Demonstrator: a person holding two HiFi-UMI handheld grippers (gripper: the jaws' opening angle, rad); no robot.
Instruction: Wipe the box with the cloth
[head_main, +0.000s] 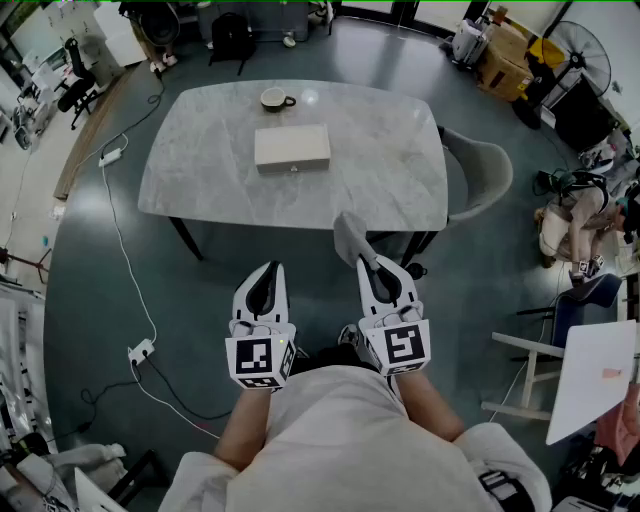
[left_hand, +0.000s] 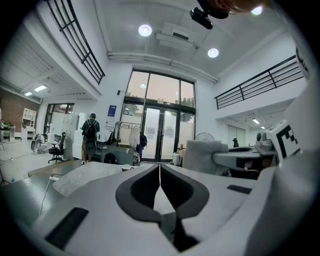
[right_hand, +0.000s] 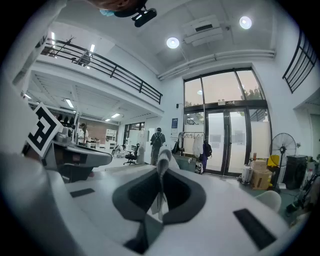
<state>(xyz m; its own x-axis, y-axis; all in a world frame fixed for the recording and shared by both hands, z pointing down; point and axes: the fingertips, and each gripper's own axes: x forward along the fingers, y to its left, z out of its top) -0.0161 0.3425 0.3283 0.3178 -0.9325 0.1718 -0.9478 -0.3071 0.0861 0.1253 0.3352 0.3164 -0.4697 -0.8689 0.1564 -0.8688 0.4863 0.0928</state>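
Head view: box (head_main: 292, 148) lies on table (head_main: 390, 170), cup (head_main: 275, 99) near, behind it. Both grippers sit low by person's body, well apart from box. Right gripper (head_main: 368, 268) pinches cloth (head_main: 350, 238), loose end sticking out past tips. Left gripper (head_main: 263, 285) pressed together, empty. Risks: thin pinch may let cloth slip under wiping pressure; unbraced box may slide toward cup.

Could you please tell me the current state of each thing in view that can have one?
left claw: shut, nothing between the jaws.
right claw: shut on the cloth.
cloth: pinched, its free end sticking out past the tips.
box: closed, flat on the table, apart from both claws.
cup: upright, behind the box.
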